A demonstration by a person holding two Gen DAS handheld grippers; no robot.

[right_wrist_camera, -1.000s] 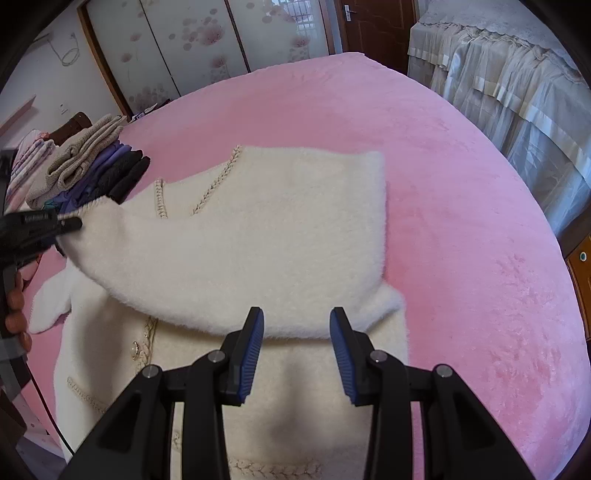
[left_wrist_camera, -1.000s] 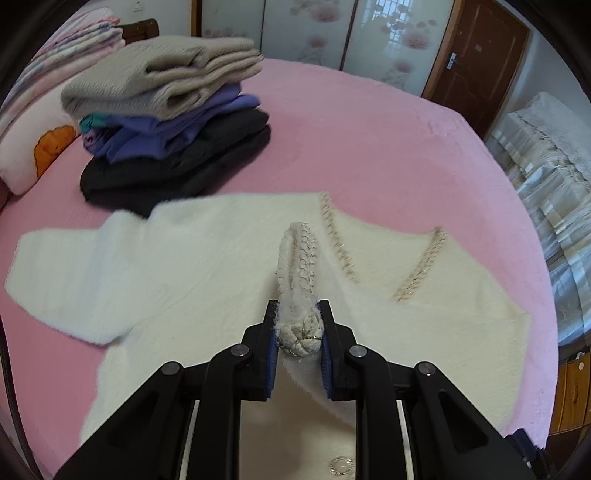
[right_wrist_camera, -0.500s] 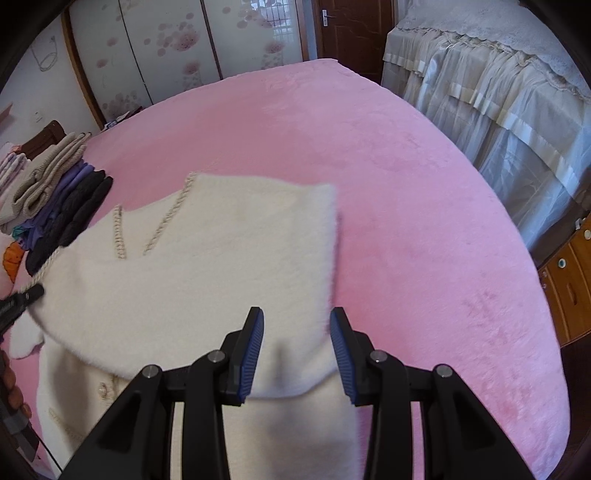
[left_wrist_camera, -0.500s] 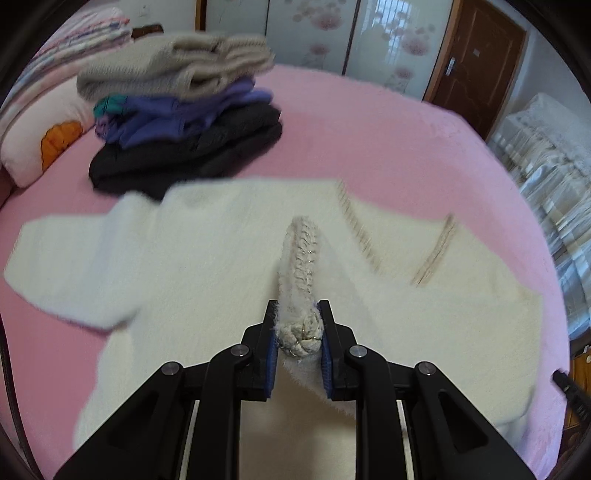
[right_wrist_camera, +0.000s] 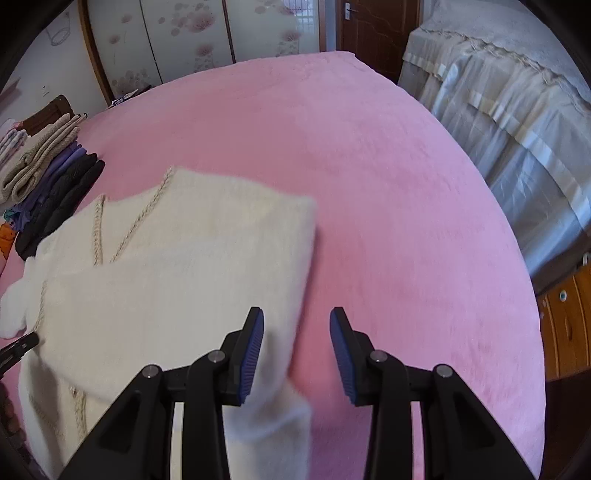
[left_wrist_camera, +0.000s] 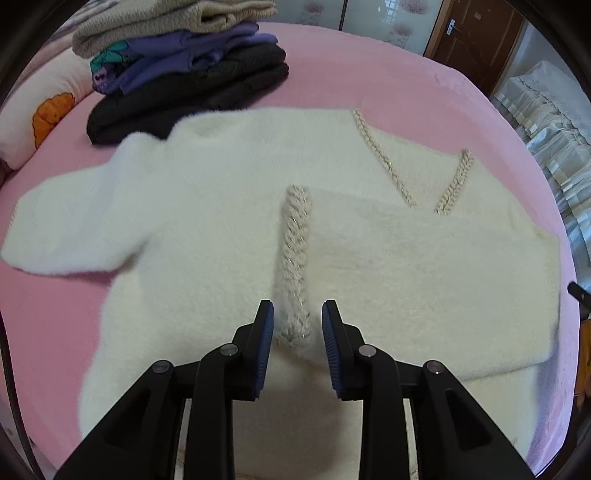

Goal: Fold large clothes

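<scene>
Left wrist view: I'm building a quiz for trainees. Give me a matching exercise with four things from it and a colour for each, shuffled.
Things:
1. cardigan
2. bedspread
3. top sweater of the pile
4. bottom garment of the pile

Colours:
a. black
b. cream white
c. beige
d. pink

Pairs: 1-b, 2-d, 3-c, 4-a

Clothes stack [left_wrist_camera: 184, 62] far-left; bed [right_wrist_camera: 388, 184] rt clear
</scene>
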